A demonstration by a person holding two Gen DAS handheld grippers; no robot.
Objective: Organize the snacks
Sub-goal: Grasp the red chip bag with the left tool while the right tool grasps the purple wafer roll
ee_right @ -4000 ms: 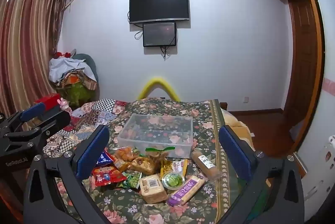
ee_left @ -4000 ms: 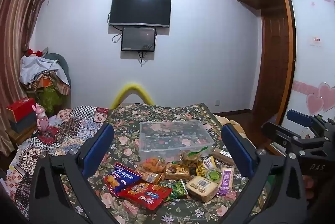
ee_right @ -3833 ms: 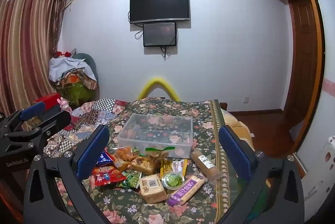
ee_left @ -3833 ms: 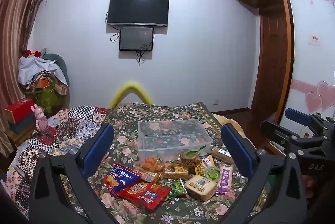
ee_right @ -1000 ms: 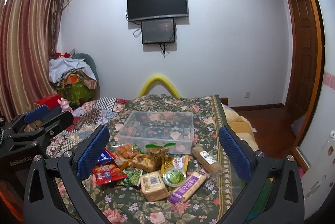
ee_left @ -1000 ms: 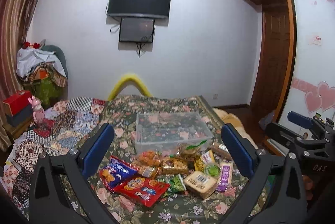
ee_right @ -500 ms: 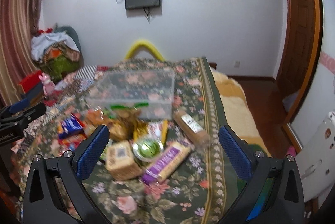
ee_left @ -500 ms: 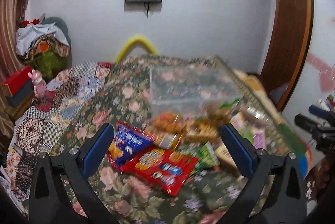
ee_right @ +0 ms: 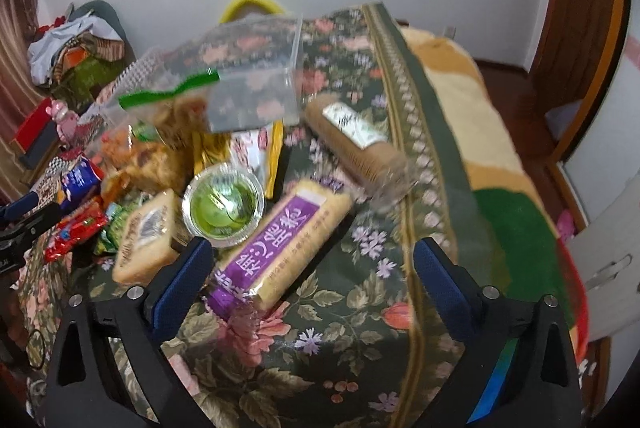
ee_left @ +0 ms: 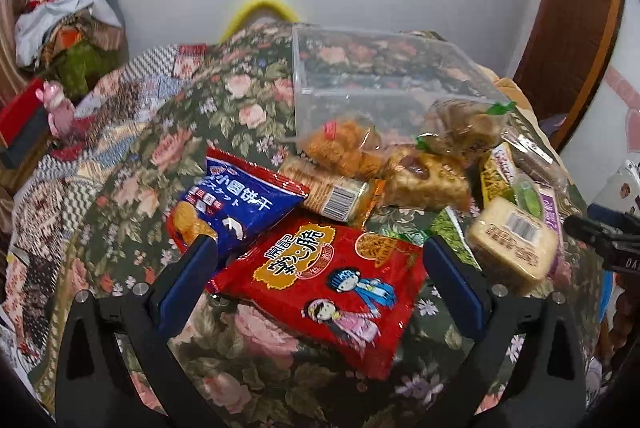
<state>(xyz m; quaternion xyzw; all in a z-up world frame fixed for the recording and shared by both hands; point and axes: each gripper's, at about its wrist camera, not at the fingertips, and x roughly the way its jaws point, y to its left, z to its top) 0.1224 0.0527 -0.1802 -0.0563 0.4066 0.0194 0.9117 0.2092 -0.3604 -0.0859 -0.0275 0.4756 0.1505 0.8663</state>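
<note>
A pile of snacks lies on a floral cloth in front of a clear plastic box (ee_left: 384, 80), also in the right wrist view (ee_right: 256, 76). My left gripper (ee_left: 320, 268) is open, low over a red snack bag (ee_left: 328, 284), with a blue biscuit bag (ee_left: 236, 206) just left of it. My right gripper (ee_right: 312, 272) is open, low over a purple-labelled cracker pack (ee_right: 280, 252). Beside that lie a green jelly cup (ee_right: 223, 206), a tan wrapped cake (ee_right: 146, 236) and a brown biscuit roll (ee_right: 356, 144).
Bagged pastries (ee_left: 460, 132) and orange snacks (ee_left: 344, 148) lie against the box front. The cloth's patterned border (ee_right: 416, 132) marks the right edge, with a blanket (ee_right: 472, 116) beyond. A patchwork quilt (ee_left: 80, 156) lies to the left. The right gripper's body (ee_left: 604, 232) shows at the left view's right edge.
Both grippers have dropped and moved forward toward the snack pile, which now fills the views. Both stay open. The snacks have not moved.
</note>
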